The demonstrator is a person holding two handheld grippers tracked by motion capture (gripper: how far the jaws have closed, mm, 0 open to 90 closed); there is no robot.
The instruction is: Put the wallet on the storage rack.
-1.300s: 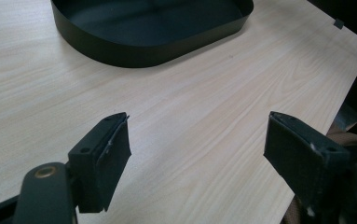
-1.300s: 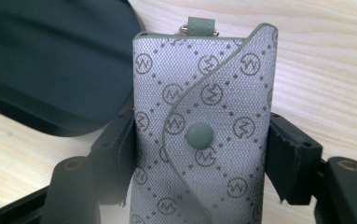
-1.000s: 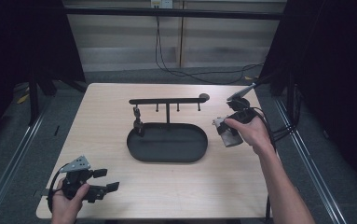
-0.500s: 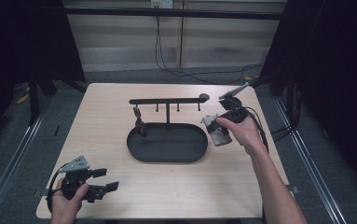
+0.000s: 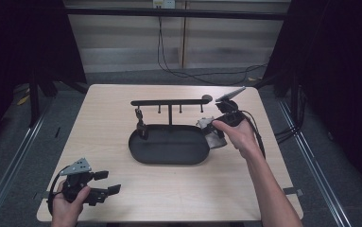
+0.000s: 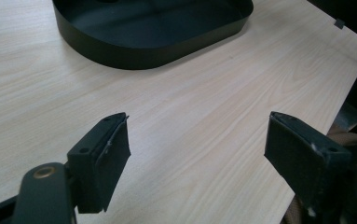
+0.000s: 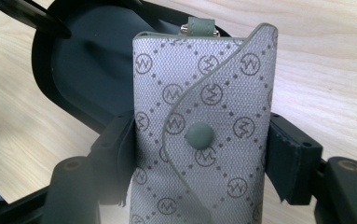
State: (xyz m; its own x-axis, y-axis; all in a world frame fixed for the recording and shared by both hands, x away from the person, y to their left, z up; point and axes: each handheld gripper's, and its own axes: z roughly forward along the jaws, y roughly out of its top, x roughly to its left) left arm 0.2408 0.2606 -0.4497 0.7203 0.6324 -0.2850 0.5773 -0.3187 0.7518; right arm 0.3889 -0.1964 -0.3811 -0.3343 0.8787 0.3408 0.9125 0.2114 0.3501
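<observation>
In the high view, the right claw [image 5: 215, 128] holds a grey patterned fabric key pouch [image 5: 211, 135] at the black oval metal tray's [image 5: 169, 153] three o'clock rim; the left claw [image 5: 104, 186] rests at the pale wooden counter's [image 5: 122, 118] seven o'clock corner. In the left gripper view, its jaws gape wide, empty. In the right gripper view, both jaws clamp the pouch [image 7: 204, 135] above the tray [image 7: 87, 70].

Your left gripper [image 6: 199, 154] sits low over the wood table [image 6: 204, 107], jaws wide apart w/ nothing btwn them, just bare tabletop. Ahead, at top of view, the black oval tray [image 6: 134, 53] rests on the table, well apart from the jaw tips. Table edge runs down the right side.
</observation>
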